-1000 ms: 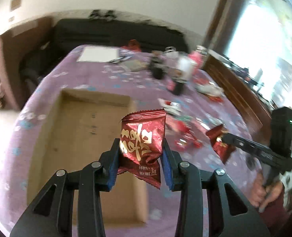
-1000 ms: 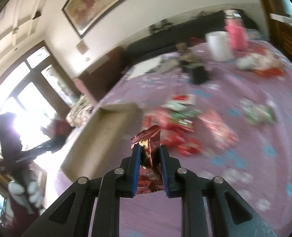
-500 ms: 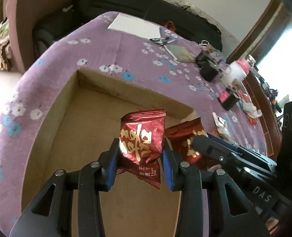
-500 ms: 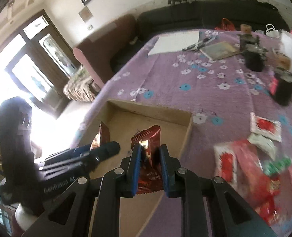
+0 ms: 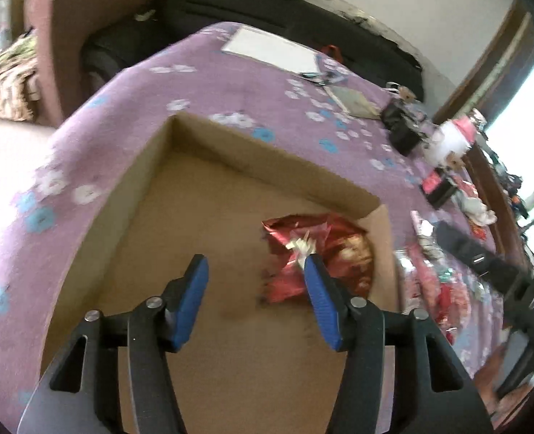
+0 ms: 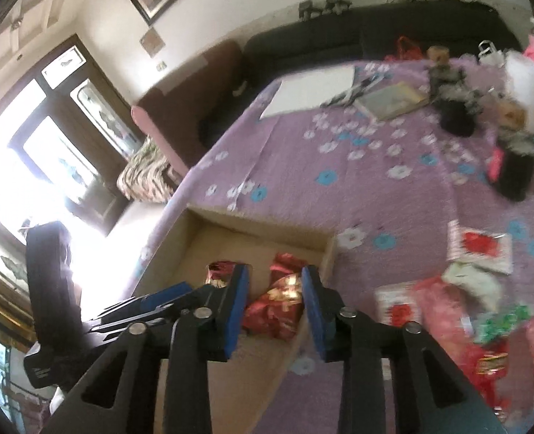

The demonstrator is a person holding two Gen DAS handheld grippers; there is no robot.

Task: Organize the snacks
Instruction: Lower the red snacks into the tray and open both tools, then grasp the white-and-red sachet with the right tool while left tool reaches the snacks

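An open cardboard box [image 5: 209, 137] sits on the purple flowered tablecloth; it also shows in the right wrist view [image 6: 259, 224]. Two red snack packets [image 5: 314, 249] lie on the box floor by its right wall. In the right wrist view one packet [image 6: 281, 303] lies between my fingers' line of sight and another [image 6: 219, 271] lies to its left. My left gripper [image 5: 254, 278] is open and empty above the box. My right gripper [image 6: 274, 289] is open and empty above the box's right side. The left gripper [image 6: 158, 300] shows beside it.
Several loose snack packets [image 6: 480, 249] lie on the cloth right of the box. Dark cups [image 6: 512, 177], a white jar [image 6: 523, 86], a notebook [image 6: 393, 101] and white paper [image 6: 314, 94] stand further back. A sofa [image 5: 267, 11] lies behind the table.
Both grippers opened and let go of their red packets, which now lie in the box. Both grippers moved lower over the box.
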